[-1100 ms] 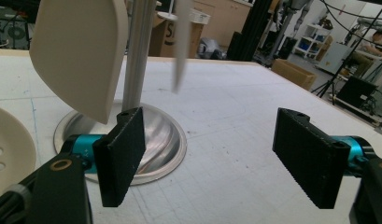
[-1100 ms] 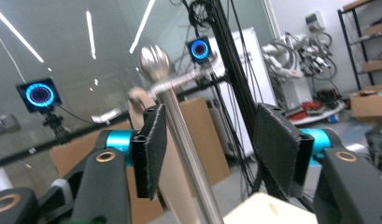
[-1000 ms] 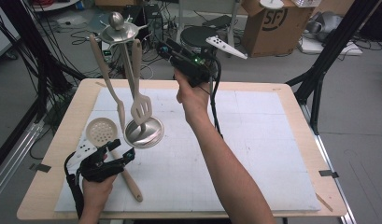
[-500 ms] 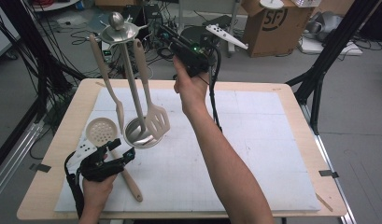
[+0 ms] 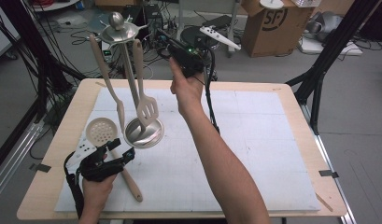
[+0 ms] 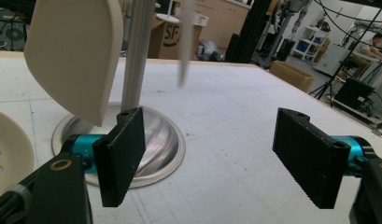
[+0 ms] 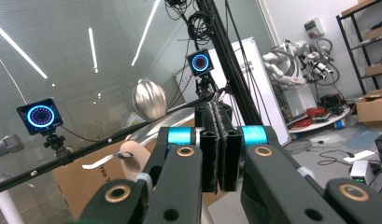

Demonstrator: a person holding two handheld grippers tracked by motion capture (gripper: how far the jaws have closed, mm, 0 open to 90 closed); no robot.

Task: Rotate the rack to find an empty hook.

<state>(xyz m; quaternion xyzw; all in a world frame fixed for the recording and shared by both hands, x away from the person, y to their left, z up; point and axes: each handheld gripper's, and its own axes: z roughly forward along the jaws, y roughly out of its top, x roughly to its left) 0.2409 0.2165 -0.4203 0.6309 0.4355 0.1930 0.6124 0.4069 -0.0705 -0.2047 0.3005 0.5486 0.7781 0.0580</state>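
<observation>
With its jaws just clenched together on nothing, the right gripper (image 5: 167,44) hangs beside the rack's top (image 5: 117,31), where the slotted turner (image 5: 143,88) and spatula (image 5: 107,77) dangle, while the left gripper (image 5: 124,148) rests released near the rack's base (image 6: 172,144).

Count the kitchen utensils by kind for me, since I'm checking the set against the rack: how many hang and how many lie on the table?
Slotted turner, hanging: 1
Solid spatula, hanging: 1
Perforated skimmer, on the table: 1
Total: 3
</observation>
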